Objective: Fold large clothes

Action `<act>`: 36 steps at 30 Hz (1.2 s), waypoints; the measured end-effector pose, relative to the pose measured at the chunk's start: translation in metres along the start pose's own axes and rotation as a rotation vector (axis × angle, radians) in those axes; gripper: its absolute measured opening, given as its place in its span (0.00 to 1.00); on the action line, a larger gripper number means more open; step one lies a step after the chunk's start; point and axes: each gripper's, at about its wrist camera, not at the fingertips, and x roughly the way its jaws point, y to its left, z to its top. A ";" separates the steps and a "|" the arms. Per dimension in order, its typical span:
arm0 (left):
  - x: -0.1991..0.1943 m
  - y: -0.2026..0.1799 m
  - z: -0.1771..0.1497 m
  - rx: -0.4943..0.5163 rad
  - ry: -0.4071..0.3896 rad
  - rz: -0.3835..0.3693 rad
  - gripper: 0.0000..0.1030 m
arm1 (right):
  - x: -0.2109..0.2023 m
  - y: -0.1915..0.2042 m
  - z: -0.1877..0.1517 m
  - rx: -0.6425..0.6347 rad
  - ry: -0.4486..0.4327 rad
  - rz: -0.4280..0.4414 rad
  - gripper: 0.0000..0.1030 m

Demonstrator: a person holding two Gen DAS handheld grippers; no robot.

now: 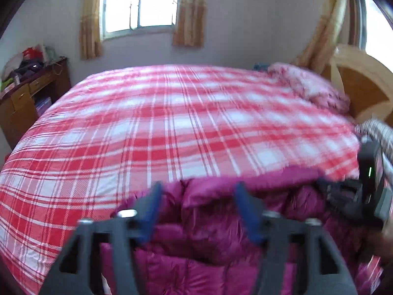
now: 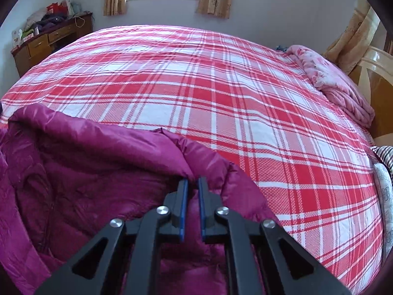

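Observation:
A magenta puffy down jacket [image 1: 221,223] lies bunched at the near edge of the bed [image 1: 172,113] with its red and white plaid cover. My left gripper [image 1: 197,191] is open above the jacket, its blue pads wide apart with nothing between them. In the right wrist view the jacket [image 2: 86,172] fills the lower left. My right gripper [image 2: 192,180] is shut on a fold of the jacket, with fabric pinched between the blue pads. The right gripper also shows at the right edge of the left wrist view [image 1: 348,194].
A pink floral quilt [image 2: 331,78] lies folded at the bed's far right beside a wooden headboard [image 2: 375,73]. A cluttered wooden desk [image 2: 49,39] stands at the far left. A window with curtains [image 1: 140,5] is behind the bed. Striped cloth [image 2: 385,157] lies at the right edge.

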 end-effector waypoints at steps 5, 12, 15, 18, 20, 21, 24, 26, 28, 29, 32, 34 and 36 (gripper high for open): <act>0.042 -0.018 0.016 0.028 0.031 0.080 0.85 | 0.002 0.002 -0.007 -0.024 -0.002 0.003 0.09; 0.111 -0.014 -0.028 0.050 0.245 0.186 0.85 | -0.003 -0.010 -0.012 0.006 0.018 0.049 0.10; 0.107 -0.012 -0.030 0.052 0.222 0.177 0.85 | -0.028 -0.018 -0.007 0.041 -0.044 0.072 0.32; 0.106 -0.013 -0.032 0.053 0.218 0.176 0.85 | -0.055 -0.022 0.006 0.128 -0.157 0.089 0.56; 0.104 -0.015 -0.032 0.062 0.210 0.182 0.85 | -0.057 -0.016 0.021 0.156 -0.172 0.118 0.57; 0.102 -0.015 -0.031 0.067 0.205 0.184 0.85 | -0.051 -0.008 0.032 0.153 -0.158 0.125 0.57; 0.077 -0.022 -0.020 0.058 0.106 0.190 0.85 | -0.031 0.006 0.049 0.150 -0.120 0.174 0.57; 0.062 -0.027 -0.011 0.048 0.046 0.154 0.85 | -0.014 0.015 0.051 0.149 -0.082 0.198 0.57; 0.061 -0.034 -0.005 0.063 0.039 0.126 0.85 | -0.003 0.023 0.047 0.140 -0.058 0.199 0.57; 0.065 -0.038 -0.004 0.079 0.049 0.120 0.85 | 0.001 0.023 0.044 0.138 -0.049 0.202 0.57; 0.086 -0.042 -0.011 0.094 0.113 0.117 0.85 | 0.008 0.024 0.031 0.136 -0.028 0.192 0.57; 0.106 -0.037 -0.022 0.068 0.181 0.132 0.85 | 0.015 0.023 0.025 0.141 -0.018 0.192 0.57; 0.118 -0.031 -0.030 0.049 0.220 0.118 0.85 | 0.017 0.019 0.019 0.149 -0.016 0.193 0.57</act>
